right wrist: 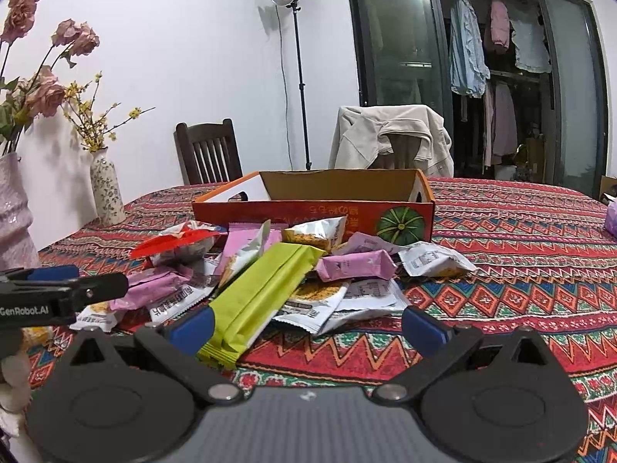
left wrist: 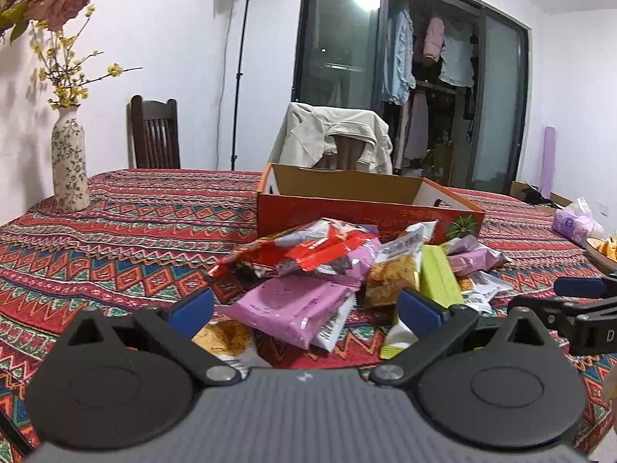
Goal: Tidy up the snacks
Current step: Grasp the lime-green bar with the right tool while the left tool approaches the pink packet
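A loose pile of snack packets lies on the patterned tablecloth in front of an open orange cardboard box (left wrist: pixel 366 214) (right wrist: pixel 308 208). The pile holds a red packet (left wrist: pixel 308 250) (right wrist: pixel 173 245), pink packets (left wrist: pixel 289 308) (right wrist: pixel 356 264), a long green packet (left wrist: pixel 437 279) (right wrist: pixel 262 297) and silver ones (right wrist: pixel 435 258). My left gripper (left wrist: pixel 304 312) is open, its blue-tipped fingers spread either side of the big pink packet, nothing held. My right gripper (right wrist: pixel 306 328) is open too, its left finger (right wrist: pixel 191 328) beside the near end of the green packet. The box interior looks bare from here.
A flowered vase (left wrist: pixel 68 162) (right wrist: pixel 107 189) stands at the table's left edge, a larger pink vase (right wrist: pixel 13 212) nearer. Chairs, one draped with a beige jacket (left wrist: pixel 335 137), stand behind the table. At the right lie a tissue pack (left wrist: pixel 574 222) and a bowl (left wrist: pixel 601 252).
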The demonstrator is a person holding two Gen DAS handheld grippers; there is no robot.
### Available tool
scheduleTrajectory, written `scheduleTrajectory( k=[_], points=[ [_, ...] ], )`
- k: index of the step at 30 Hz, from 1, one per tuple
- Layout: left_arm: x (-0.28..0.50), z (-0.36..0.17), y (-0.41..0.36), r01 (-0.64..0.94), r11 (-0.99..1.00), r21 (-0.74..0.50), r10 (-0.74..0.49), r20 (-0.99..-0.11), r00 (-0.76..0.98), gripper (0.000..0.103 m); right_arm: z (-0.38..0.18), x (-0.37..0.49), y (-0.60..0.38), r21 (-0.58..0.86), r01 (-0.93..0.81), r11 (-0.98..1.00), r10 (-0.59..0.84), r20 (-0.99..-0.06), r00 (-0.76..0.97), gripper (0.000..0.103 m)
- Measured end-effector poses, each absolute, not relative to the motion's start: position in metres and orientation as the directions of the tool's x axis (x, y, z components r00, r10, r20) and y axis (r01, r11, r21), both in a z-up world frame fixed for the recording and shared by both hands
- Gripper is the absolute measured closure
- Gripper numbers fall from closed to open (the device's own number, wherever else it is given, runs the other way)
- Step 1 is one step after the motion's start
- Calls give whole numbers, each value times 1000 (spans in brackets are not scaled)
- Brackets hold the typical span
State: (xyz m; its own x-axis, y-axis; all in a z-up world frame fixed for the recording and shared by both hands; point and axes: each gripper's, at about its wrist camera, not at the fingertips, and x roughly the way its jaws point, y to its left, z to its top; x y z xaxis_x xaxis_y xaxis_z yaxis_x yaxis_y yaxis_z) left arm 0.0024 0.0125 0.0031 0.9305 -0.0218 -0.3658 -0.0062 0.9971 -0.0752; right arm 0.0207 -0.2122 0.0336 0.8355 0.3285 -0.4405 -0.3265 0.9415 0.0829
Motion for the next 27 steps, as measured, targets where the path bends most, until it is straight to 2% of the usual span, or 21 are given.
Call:
scheduleTrajectory(
  k=[8, 13, 15, 18, 21, 27],
  points=[
    [5, 6, 25, -48, 996, -78, 16, -361, 932, 0, 36, 36, -190, 59, -342, 938, 330, -456, 827, 2],
    [6, 4, 30, -59, 995, -85, 24, -370, 929, 0, 37, 50, -169, 33, -355, 934, 328, -472, 818, 16],
    [7, 3, 32, -63, 994, -87, 26, -373, 928, 0, 37, 56, -160, 18, -354, 935, 318, -484, 815, 29],
    [7, 1, 33, -68, 994, -91, 28, -380, 925, 0, 35, 65, -150, 17, -351, 936, 312, -504, 806, 41],
    [9, -1, 35, -71, 993, -95, 29, -386, 922, 0, 31, 74, -142, 29, -347, 937, 309, -528, 791, 47],
    [13, -3, 39, -83, 992, -99, 36, -402, 915, 0, 20, 82, -133, 17, -338, 941, 289, -559, 777, 48]
  ],
)
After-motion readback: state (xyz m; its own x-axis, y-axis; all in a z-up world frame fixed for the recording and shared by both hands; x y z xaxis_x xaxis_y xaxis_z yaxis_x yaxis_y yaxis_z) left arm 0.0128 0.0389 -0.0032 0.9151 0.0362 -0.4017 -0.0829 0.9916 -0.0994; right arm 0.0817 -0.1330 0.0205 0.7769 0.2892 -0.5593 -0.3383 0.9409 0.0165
